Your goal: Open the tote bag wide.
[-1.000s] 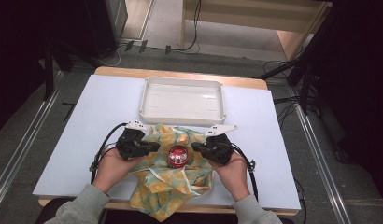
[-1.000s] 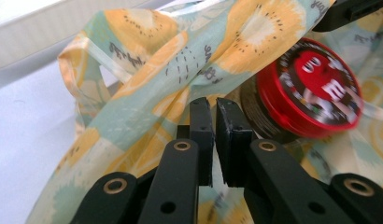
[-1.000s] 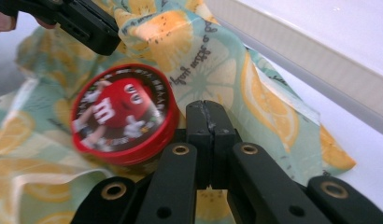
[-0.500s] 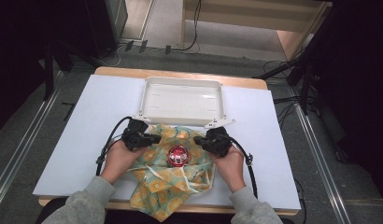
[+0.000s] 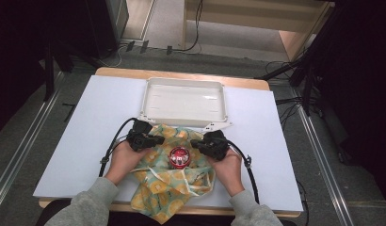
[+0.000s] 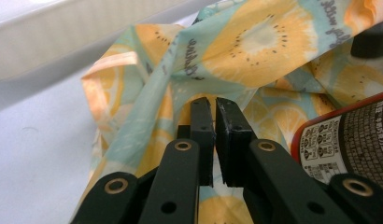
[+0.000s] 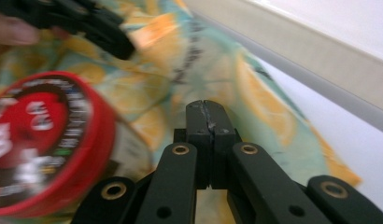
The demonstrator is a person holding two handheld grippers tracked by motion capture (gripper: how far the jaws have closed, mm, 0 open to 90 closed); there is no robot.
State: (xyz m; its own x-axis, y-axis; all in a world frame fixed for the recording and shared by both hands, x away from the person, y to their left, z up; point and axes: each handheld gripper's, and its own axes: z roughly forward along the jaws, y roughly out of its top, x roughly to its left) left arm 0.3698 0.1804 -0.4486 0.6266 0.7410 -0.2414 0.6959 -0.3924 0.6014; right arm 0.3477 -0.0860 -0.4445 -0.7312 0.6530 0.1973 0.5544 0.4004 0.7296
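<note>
1. A cloth (image 5: 174, 181) with orange fruit prints lies on the near middle of the white table (image 5: 78, 141). Its near edge hangs over the table's near side.
2. A can (image 5: 180, 157) with a red top sits on the middle of the cloth.
3. A white tray (image 5: 183, 100) sits just beyond the cloth, and the cloth's far edge touches it.
4. The left gripper (image 5: 145, 140) is at the left of the can, over the cloth's far left part. In the left gripper view its jaws are almost together, with a thin gap. A fold of cloth rises right behind them; I cannot tell if they pinch it.
5. The right gripper (image 5: 207, 144) is at the right of the can. In the right gripper view its jaws are pressed together, with nothing seen between them.
6. Each hand holds 1 gripper; the 2 grippers face each other with the can between them.
</note>
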